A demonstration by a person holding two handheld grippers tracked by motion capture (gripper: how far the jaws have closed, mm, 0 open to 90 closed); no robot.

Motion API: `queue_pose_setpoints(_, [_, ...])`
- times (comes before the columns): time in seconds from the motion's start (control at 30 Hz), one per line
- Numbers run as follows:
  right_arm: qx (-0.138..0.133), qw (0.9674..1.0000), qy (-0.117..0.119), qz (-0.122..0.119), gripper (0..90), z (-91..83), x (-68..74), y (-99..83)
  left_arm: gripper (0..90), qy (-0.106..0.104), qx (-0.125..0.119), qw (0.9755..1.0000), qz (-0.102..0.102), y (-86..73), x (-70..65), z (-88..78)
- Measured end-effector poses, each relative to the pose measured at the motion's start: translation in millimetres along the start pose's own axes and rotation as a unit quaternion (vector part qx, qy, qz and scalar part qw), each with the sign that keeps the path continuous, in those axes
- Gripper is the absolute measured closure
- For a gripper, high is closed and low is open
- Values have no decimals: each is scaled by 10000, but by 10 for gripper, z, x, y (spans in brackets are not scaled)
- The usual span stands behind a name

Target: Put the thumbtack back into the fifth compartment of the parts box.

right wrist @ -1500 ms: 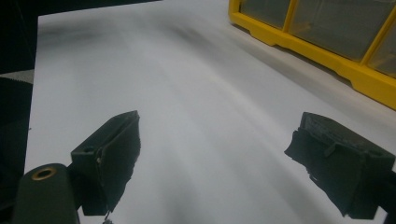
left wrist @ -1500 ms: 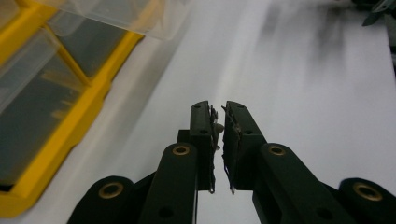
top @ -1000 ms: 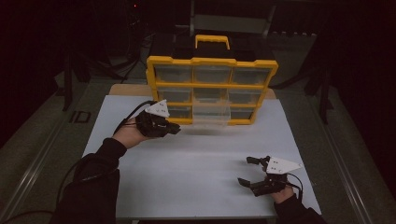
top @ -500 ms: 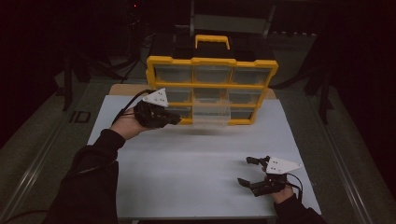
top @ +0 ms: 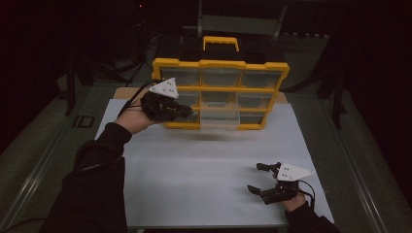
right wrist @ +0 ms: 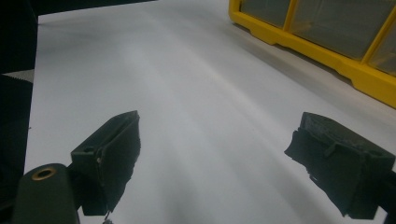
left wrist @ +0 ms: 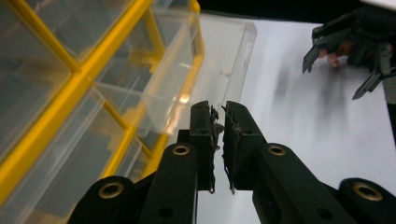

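While the right gripper (top: 261,178) stays open, the closed left gripper (top: 187,112) (holding nothing) has risen beside the organiser (top: 221,64).

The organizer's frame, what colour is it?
Yellow. The organizer's frame holds clear plastic drawers and shows best in the high view.
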State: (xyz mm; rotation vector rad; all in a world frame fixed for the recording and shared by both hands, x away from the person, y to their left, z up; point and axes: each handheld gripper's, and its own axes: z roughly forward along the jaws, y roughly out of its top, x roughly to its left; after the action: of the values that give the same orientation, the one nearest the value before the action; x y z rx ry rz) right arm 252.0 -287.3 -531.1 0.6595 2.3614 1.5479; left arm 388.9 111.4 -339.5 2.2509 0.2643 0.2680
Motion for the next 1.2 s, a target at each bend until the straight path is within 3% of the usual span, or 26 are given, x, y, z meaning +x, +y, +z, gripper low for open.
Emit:
queue_pose_setpoints(0.23, [1,10000,-10,-9,140,0,-1,-1,816,-36,-187,9998,51,157,20,-55])
queue_pose_setpoints(0.63, [-1,10000,-4,-16,140,0,0,-1,815,-53,-455,9989,-65,325,68,-70])
queue_pose_setpoints(0.87, [-2,10000,-8,-3,140,-2,-5,-3,815,-39,-533,9986,-8,456,53,-36])
queue_pose_setpoints(1.2, [0,10000,2,0,140,-7,-4,-1,815,-154,-742,9970,-160,613,41,95])
